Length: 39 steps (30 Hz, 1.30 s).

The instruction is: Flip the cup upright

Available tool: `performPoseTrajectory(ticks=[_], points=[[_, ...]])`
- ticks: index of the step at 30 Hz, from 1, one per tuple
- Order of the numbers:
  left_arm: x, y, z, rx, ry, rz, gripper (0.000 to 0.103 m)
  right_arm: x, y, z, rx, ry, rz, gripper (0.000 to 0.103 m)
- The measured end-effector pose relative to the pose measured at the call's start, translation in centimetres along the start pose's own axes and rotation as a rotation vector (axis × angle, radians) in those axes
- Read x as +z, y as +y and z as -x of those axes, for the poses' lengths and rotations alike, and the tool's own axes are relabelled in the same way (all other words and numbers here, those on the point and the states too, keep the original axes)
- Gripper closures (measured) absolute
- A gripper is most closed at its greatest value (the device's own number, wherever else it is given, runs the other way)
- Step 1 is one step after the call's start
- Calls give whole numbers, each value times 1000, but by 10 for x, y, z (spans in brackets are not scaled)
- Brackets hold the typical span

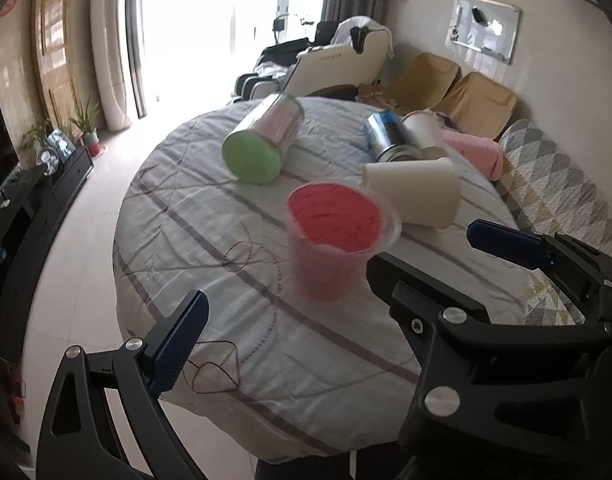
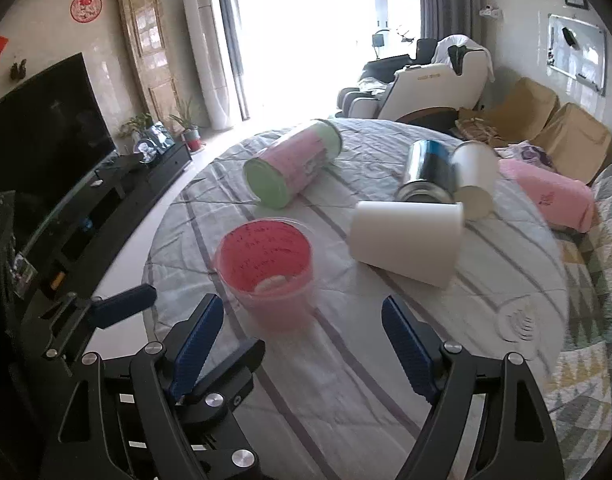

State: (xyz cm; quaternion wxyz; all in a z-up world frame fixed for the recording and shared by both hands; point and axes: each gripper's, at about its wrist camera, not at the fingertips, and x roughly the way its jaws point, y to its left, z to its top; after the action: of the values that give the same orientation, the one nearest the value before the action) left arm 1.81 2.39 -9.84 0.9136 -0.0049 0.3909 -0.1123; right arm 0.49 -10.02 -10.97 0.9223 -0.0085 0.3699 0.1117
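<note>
A clear plastic cup with a red lining stands upright on the round cloth-covered table, mouth up. My left gripper is open, its fingers wide apart on either side of the cup without touching it. My right gripper is open and empty, just in front of the cup. In the right wrist view the left gripper's finger shows at the left. In the left wrist view the right gripper's finger shows at the right.
Several cups lie on their sides behind: a clear one with a green base, a white one, a metal one and another white one. A sofa stands to the right, a TV stand to the left.
</note>
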Motion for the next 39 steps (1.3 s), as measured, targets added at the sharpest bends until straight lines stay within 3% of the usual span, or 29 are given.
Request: performPoseTrajectory(ticks=[5,7,26,36,39], points=[[3,-17,30,20,-94,-35,1,0,-16,33,-38,-69,0,15],[4,-23,42,31,-139,-49,0,1,-22,43,-54,-99,-5,0],[5,-47,79,200,-347,-2,0,-7,-72,110,-109,-376,-67,0],[4,-57,77,235,-394,15,0,-18,-77,125,-134,-535,-31,0],[6,-59,74,227,-386,17,0,-18,-77,124,-138,-544,-15,0]])
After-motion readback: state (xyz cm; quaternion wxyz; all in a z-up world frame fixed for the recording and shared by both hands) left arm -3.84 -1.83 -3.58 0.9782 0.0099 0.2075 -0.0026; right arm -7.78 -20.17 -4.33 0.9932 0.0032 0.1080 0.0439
